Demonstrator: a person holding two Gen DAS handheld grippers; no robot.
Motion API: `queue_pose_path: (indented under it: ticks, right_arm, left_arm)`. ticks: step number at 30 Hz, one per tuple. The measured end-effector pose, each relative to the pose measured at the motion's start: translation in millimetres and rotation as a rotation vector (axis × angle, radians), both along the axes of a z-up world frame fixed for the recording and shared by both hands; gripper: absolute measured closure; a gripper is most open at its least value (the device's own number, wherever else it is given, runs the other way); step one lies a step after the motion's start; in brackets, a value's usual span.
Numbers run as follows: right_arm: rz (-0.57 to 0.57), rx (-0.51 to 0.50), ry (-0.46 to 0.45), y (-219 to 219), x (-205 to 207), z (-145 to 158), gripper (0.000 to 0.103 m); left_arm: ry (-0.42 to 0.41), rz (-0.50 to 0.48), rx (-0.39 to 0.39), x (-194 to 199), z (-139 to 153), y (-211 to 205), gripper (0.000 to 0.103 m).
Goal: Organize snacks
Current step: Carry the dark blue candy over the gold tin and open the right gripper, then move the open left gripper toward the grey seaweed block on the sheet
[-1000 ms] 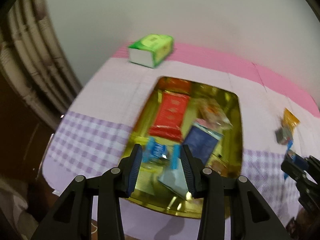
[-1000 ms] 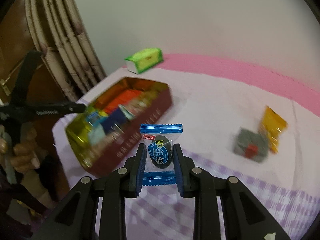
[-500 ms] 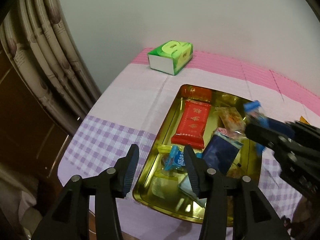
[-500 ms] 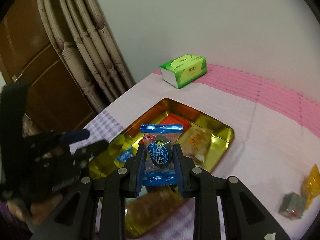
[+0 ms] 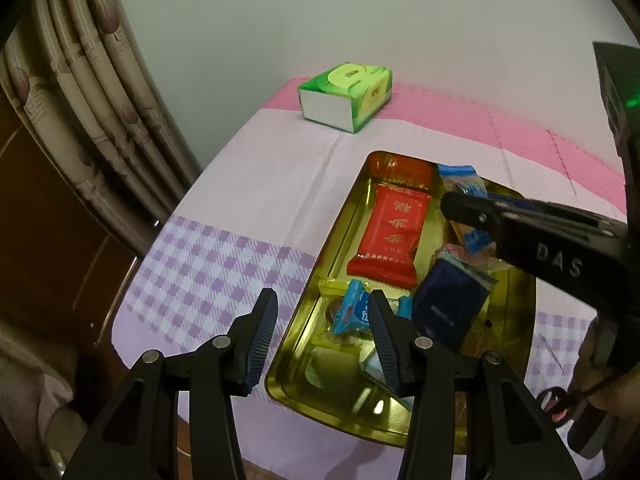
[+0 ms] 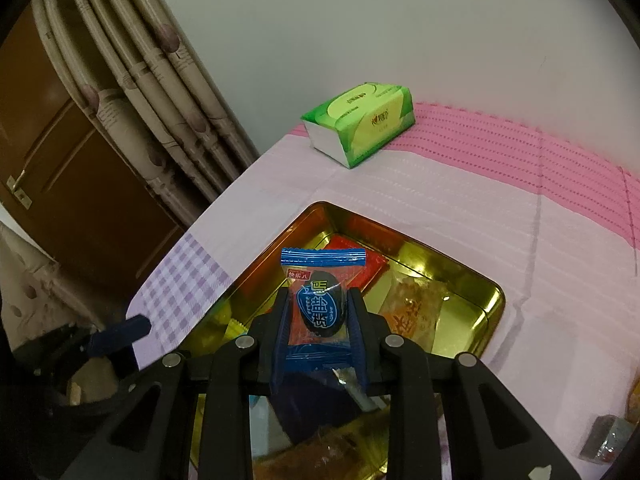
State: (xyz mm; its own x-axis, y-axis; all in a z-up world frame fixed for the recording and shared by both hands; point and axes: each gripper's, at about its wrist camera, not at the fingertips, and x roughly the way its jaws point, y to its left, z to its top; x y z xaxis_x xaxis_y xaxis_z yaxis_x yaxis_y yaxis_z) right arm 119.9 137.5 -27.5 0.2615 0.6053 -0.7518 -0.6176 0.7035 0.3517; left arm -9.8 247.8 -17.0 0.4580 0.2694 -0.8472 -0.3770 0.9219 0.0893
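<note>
A gold metal tray point(image 5: 344, 220) point(image 6: 490, 296) on the tablecloth holds several snacks: a red packet point(image 5: 390, 236), a dark blue packet point(image 5: 448, 308), small blue candies point(image 5: 354, 312) and an orange packet point(image 6: 412, 312). My right gripper point(image 6: 320, 312) is shut on a blue-wrapped candy point(image 6: 320, 300) and holds it above the tray; it shows in the left wrist view point(image 5: 464, 204) over the tray's far part. My left gripper point(image 5: 322, 332) is open and empty above the tray's near left rim.
A green tissue pack point(image 5: 346, 94) point(image 6: 360, 122) lies at the far edge on the pink strip. A grey snack point(image 6: 608, 440) lies on the cloth at the right. Curtains point(image 5: 80, 100) and a brown door point(image 6: 52, 184) stand left of the table.
My right gripper has carried the blue candy further in over the tray. My left gripper has drawn back slightly to the left, still open.
</note>
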Motion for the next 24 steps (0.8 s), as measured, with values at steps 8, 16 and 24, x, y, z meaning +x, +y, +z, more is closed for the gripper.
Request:
queue_pose_path:
  ticks: [8,16,24]
  right_arm:
    - [-0.011,0.024,0.027,10.2,8.0,-3.7,0.077]
    - [-0.022,0.116,0.003,-4.0,-0.7,12.5,0.075]
    - [-0.162,0.105,-0.14,-122.1,-50.5,32.9,0.047]
  left_arm:
    - [0.011,0.005,-0.01,1.2,-2.1,1.9,0.052]
    - [0.012,0.006,-0.007,1.0,-2.2,1.9,0.051]
    - [0.02,-0.029,0.018,-0.3,-0.2,-8.1,0.05]
